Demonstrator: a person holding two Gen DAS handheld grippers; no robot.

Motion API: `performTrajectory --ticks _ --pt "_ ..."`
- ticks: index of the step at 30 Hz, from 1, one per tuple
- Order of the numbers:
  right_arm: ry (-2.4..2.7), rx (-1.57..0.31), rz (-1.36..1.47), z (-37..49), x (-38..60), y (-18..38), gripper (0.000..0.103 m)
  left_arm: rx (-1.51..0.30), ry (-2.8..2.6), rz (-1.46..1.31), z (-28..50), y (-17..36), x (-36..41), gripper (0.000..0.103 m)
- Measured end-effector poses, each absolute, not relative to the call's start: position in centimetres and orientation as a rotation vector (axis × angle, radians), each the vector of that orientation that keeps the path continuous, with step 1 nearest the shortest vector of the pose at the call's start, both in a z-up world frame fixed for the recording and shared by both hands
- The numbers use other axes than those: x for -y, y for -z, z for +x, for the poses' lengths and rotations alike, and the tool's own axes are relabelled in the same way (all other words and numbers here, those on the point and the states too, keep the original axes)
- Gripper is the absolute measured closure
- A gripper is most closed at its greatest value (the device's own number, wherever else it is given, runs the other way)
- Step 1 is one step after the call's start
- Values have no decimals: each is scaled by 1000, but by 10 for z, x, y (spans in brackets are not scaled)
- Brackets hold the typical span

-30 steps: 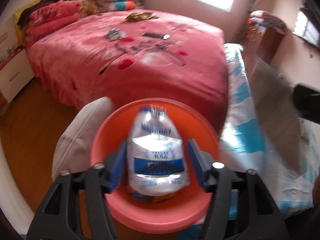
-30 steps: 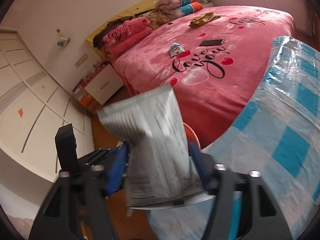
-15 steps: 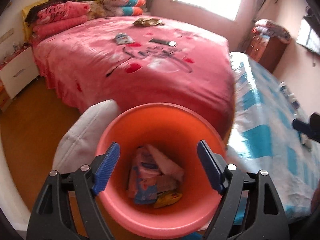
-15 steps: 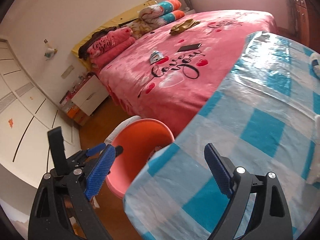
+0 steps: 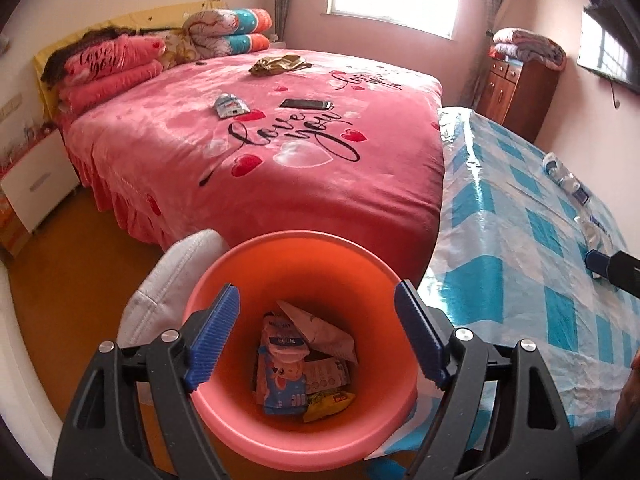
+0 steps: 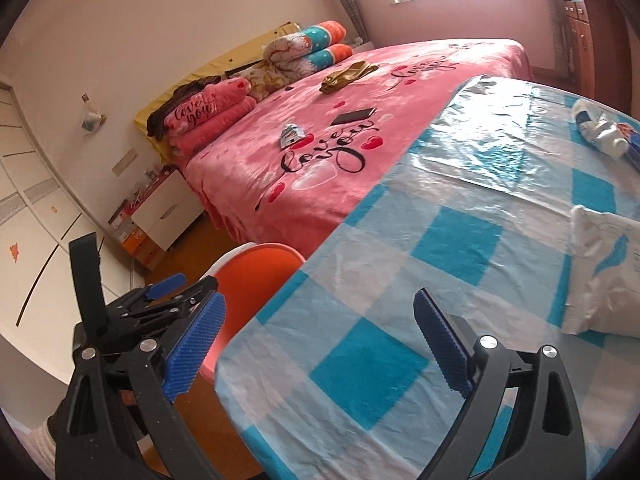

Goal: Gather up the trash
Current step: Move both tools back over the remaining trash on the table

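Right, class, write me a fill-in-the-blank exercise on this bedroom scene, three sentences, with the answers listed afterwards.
1. The wrappers lie inside the ______ bin.
2. The phone lies on the ______ bed.
3. The white packet rests on the blue and white ______ tablecloth.

Missing words: orange; pink; checked

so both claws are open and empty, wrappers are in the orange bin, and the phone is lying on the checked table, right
Not quite. The phone lies on the pink bed, not the checked table, as the left wrist view shows. The rest holds: left claw and right claw open and empty, wrappers in the orange bin.
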State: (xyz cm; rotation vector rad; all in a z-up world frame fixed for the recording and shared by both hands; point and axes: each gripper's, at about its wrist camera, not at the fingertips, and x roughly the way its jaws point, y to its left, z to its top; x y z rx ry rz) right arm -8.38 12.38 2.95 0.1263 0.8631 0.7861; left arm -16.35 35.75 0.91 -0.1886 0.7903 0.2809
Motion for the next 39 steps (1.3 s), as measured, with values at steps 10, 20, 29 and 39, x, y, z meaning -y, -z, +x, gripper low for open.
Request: performTrajectory --ticks 10,20,29,39 --pt "-747 -832 168 -82 -90 -27 8 -825 -259 -146 -154 -19 -330 22" --pt "-685 -794 196 -74 -52 -24 7 -839 -181 -49 -143 -26 -286 22" --pt "-639 -761 250 -67 -11 -23 7 -842 -125 -2 -133 -33 -247 22" --pt "-592 -727 276 -64 25 -26 7 -846 -23 18 -124 -37 -205 22"
